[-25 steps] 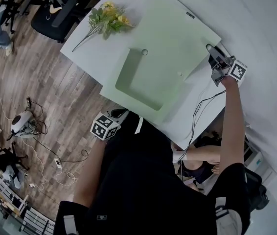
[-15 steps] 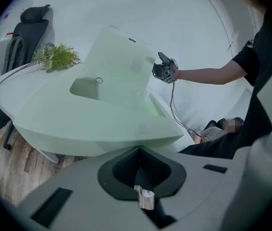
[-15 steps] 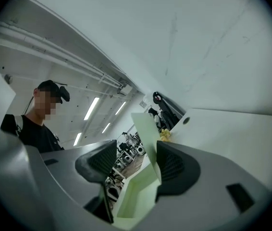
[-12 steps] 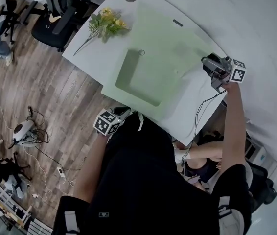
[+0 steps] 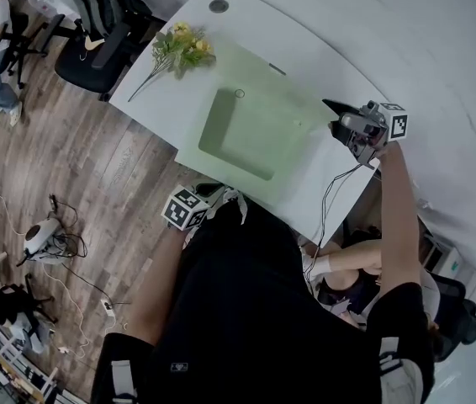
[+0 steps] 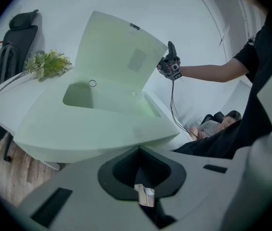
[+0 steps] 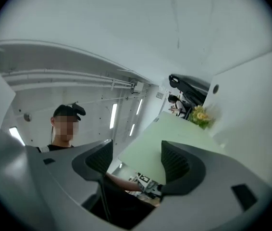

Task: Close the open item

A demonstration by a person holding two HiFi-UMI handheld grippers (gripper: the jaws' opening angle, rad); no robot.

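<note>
My right gripper [image 7: 136,160] jaws just opened, lid [image 6: 117,52] corner loose between them (left gripper [image 6: 143,177] clenched, below the lid); unsupported, I fear it slams shut.

A white table [image 5: 150,99] with a rounded far corner stands on a wooden floor [image 5: 70,167]. Most of its top is taken up by a large pale green case [image 5: 293,154], lying flat with its lid raised at the far side and a rectangular hollow showing in its base; the near corner of the case juts out past the table's edge. Beside the case, towards the far corner, lies a bunch of yellow flowers [image 5: 175,50] with green leaves, stems pointing at the edge. A round grommet [image 5: 219,6] sits in the tabletop near that corner.
</note>
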